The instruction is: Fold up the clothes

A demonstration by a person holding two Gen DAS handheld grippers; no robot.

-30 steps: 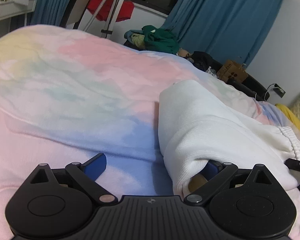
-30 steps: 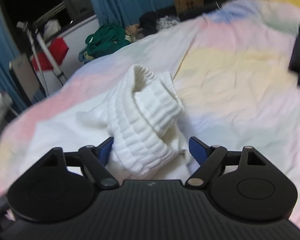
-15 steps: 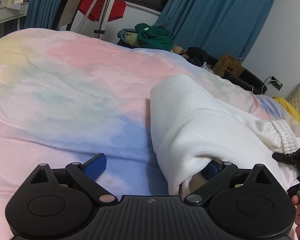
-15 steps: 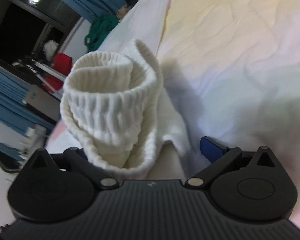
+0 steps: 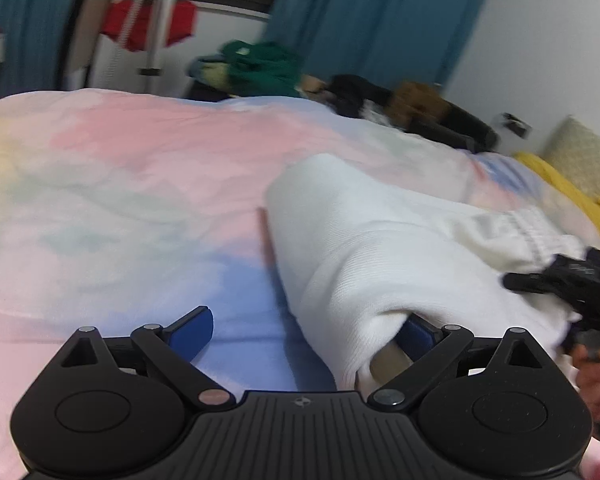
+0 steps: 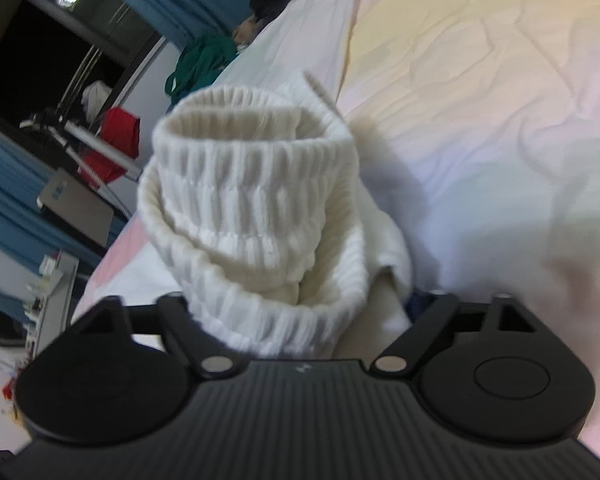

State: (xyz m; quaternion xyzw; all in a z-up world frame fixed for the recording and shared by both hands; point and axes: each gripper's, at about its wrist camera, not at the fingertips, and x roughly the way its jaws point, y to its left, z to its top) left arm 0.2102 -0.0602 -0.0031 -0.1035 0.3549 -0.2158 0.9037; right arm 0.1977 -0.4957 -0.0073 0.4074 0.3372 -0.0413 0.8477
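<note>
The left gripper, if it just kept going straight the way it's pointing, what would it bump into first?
Probably the pastel bedspread. The left gripper points down across the bed with its jaws wide apart. The white garment already drapes over its right-side finger, so only that side would push cloth; depth is hard to judge.

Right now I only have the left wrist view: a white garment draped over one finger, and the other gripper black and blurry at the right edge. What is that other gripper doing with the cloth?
Observer: The right wrist view shows the garment's ribbed band bunched up between the fingers of the right gripper, whose jaws have just been closing.
Operator: Is it clamped?
Observer: I cannot tell. The band hides one pad, and only a sliver of the other blue pad shows beside the cloth.
Operator: Anything lying past the band?
Observer: Only the bedspread, pale yellow and wrinkled there.
</note>
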